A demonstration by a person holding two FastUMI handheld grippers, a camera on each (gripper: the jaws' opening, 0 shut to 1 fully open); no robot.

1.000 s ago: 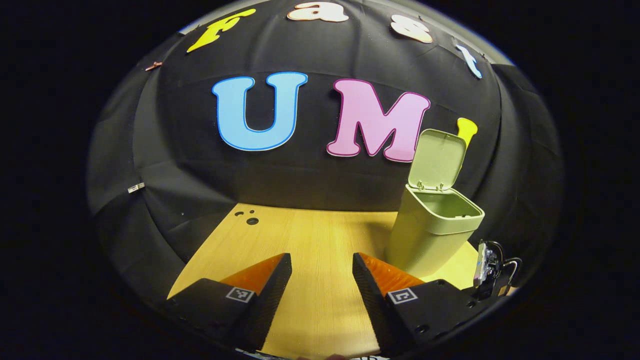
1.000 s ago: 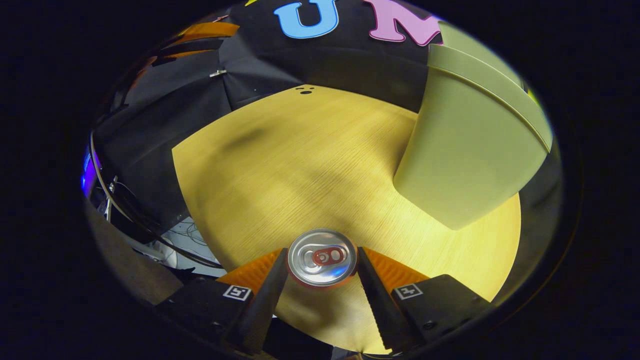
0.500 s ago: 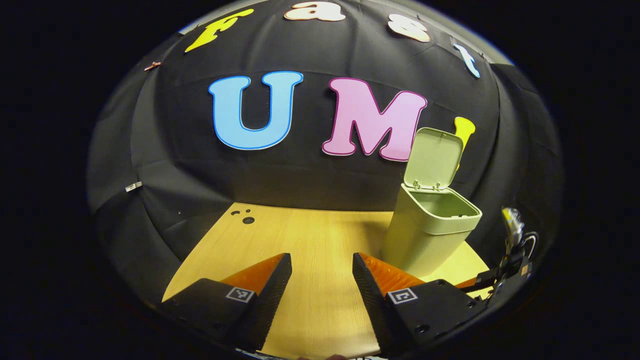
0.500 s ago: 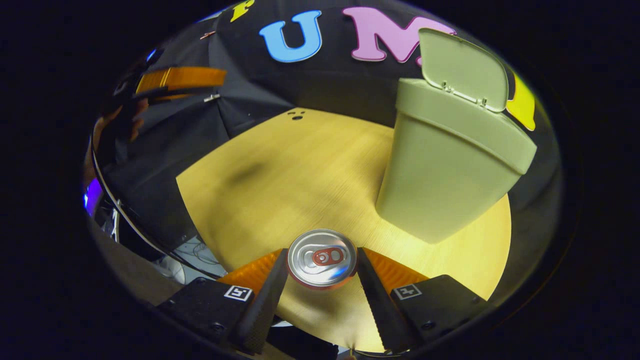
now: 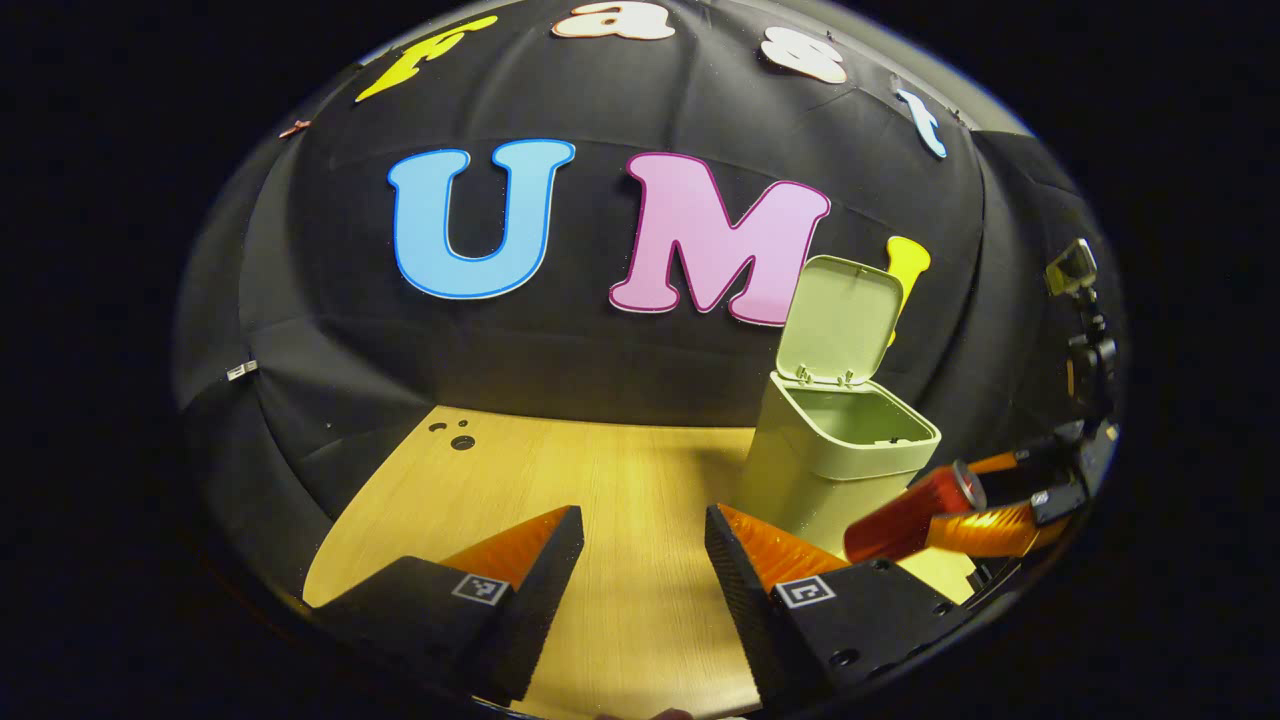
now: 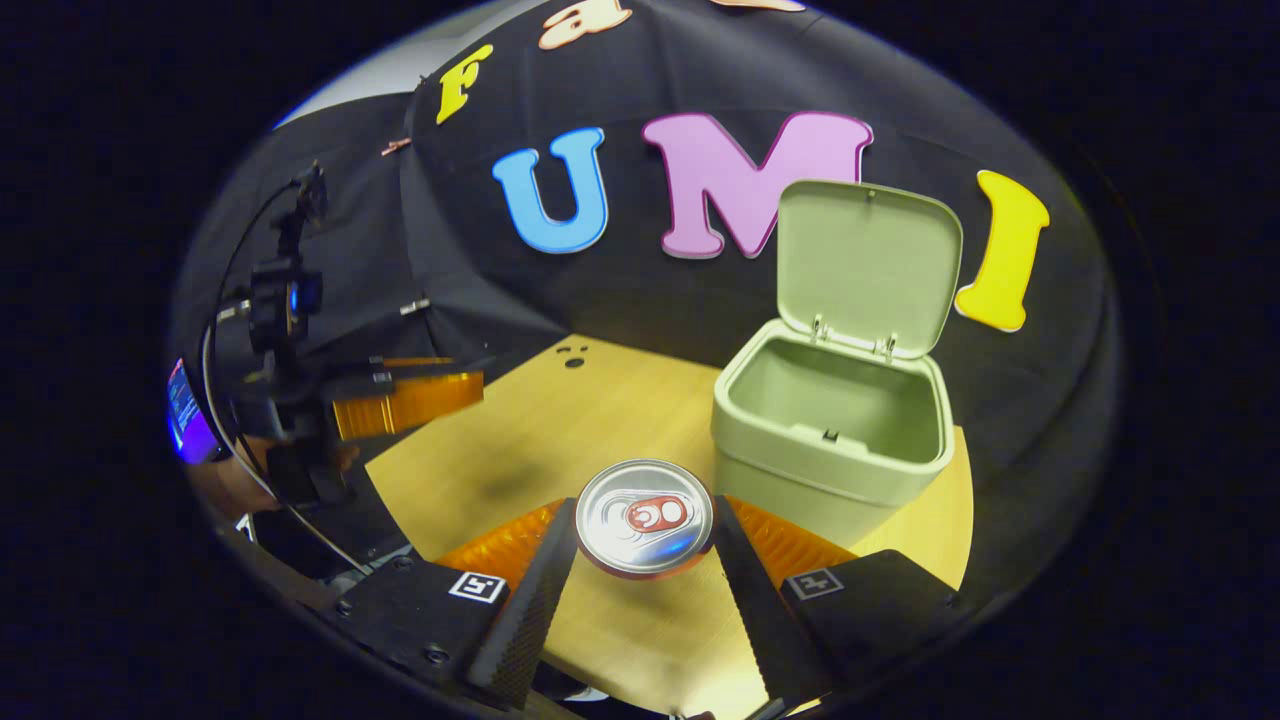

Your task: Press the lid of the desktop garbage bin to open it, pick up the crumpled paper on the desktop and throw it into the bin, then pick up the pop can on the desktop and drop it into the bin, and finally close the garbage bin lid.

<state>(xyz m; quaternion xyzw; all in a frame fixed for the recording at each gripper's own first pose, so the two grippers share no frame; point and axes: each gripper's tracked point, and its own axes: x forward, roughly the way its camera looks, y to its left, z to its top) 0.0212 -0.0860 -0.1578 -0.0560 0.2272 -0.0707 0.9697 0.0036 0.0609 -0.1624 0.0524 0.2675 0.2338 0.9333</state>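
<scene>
The right gripper (image 6: 643,525) is clamped on a red aluminium pop can with a silver top (image 6: 645,517), both fingers pressed against its sides. In the right gripper view the can is seen end-on, held in the air above the pale wooden tabletop (image 6: 520,440), just in front of and to the left of the light green plastic desktop bin (image 6: 830,455). In the left gripper view the same can (image 5: 905,515) is seen tilted, gripped near its top end by the right gripper (image 5: 975,500), just beside the bin (image 5: 800,480) and slightly lower than its rim.

The bin's hinged lid (image 6: 868,262) is stood upright at the back, so the mouth is uncovered; the visible part of the interior is smooth, and its bottom cannot be made out.

The left gripper (image 5: 643,545) is held with its jaws apart and nothing between them, above the tabletop (image 5: 600,470), well to the left of the bin. In the right gripper view it (image 6: 400,400) is seen at the left edge, off the table's corner, with a hand (image 6: 240,480) partly visible beneath it.
</scene>
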